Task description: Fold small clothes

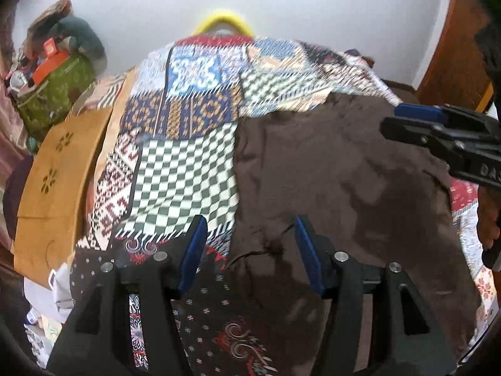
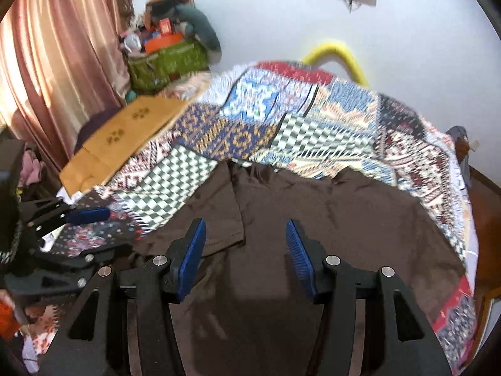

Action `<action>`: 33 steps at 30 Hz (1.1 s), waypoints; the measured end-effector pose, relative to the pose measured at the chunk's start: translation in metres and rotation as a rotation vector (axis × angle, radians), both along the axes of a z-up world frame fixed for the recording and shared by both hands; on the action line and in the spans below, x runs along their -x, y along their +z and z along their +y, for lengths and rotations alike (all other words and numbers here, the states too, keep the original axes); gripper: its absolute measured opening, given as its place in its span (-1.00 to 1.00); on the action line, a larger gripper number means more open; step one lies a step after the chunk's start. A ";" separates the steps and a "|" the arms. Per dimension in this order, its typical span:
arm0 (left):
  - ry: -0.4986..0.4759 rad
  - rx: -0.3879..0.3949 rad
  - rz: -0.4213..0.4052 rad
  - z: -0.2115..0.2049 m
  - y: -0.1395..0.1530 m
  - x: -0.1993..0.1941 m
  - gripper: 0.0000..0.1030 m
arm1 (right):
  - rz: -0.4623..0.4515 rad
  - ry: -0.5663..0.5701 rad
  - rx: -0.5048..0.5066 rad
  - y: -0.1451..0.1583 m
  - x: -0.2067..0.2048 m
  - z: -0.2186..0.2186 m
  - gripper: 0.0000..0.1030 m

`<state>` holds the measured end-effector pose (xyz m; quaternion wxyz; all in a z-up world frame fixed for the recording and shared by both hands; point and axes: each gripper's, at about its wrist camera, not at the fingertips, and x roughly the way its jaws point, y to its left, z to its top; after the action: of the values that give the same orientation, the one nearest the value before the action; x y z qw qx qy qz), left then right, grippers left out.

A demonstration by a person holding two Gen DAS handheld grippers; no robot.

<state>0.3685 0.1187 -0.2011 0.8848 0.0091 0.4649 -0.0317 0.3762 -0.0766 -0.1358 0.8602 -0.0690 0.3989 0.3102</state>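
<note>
A dark brown garment (image 1: pixel 344 181) lies spread on a patchwork bedspread (image 1: pixel 188 163); it also shows in the right wrist view (image 2: pixel 328 219). My left gripper (image 1: pixel 250 250) is open and empty above the garment's left edge. My right gripper (image 2: pixel 245 253) is open and empty above the garment, near a folded flap with a hemmed edge (image 2: pixel 231 216). The right gripper also shows at the right of the left wrist view (image 1: pixel 438 128). The left gripper shows at the left of the right wrist view (image 2: pixel 62 219).
A tan paper bag (image 1: pixel 59 169) lies on the bed's left side. A green bag full of items (image 1: pixel 59 94) stands by the white wall beside a pink curtain (image 2: pixel 47 62). A yellow curved object (image 1: pixel 222 22) shows behind the bed.
</note>
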 end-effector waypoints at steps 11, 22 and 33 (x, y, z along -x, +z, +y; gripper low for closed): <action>-0.067 -0.016 -0.120 -0.061 0.049 -0.008 0.44 | -0.039 -0.136 0.007 0.011 0.009 -0.096 0.12; -0.095 0.000 -0.049 -0.111 0.012 -0.062 0.57 | 0.090 -0.301 -0.003 -0.040 -0.018 -0.182 0.12; -0.083 -0.015 0.035 -0.119 -0.040 -0.100 0.57 | 0.146 -0.362 -0.017 -0.079 -0.067 -0.207 0.11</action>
<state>0.4681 -0.0001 -0.2413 0.8744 0.0346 0.4795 -0.0651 0.4433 -0.2840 -0.2153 0.8713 0.0340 0.4633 0.1582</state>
